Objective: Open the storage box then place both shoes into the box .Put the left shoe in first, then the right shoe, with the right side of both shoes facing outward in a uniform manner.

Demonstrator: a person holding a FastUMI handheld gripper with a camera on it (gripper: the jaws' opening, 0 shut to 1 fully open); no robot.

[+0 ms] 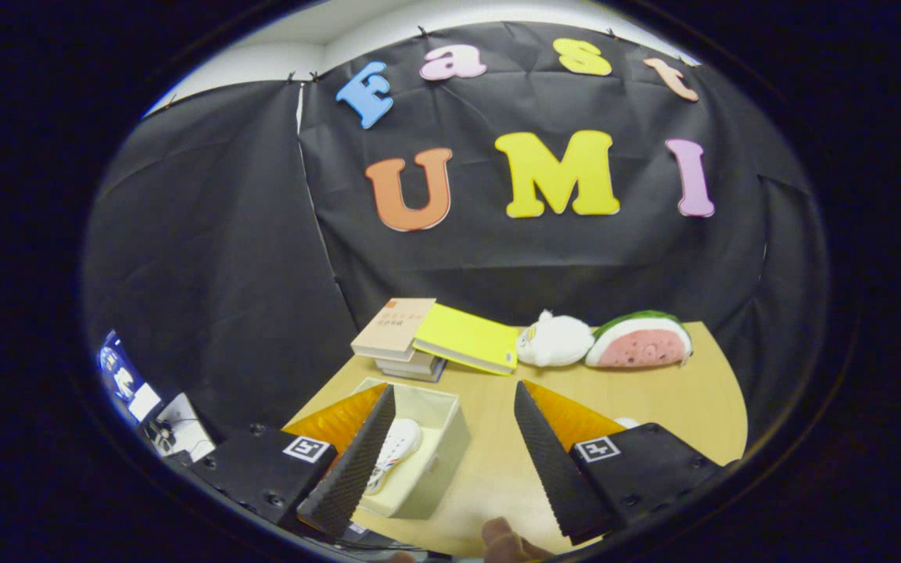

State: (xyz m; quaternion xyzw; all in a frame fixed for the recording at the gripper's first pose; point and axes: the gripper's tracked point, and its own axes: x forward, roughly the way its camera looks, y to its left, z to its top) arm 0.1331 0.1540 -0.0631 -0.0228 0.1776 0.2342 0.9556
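A cream storage box (439, 438) stands open on the wooden table (654, 391), below and between my fingers, nearer the left finger. A white shoe (397, 447) lies inside it, partly hidden by the left finger (353, 461). My gripper (450, 399) hangs above the table, open, with nothing between its fingers. A small white patch (627, 423) peeks out just behind the right finger (552, 461); I cannot tell what it is.
Beyond the box lie a stack of books (400, 340) and a yellow book (468, 338). A white plush toy (556, 341) and a watermelon-slice plush (640, 338) sit at the table's far side. A person's fingers (509, 541) show close below the gripper.
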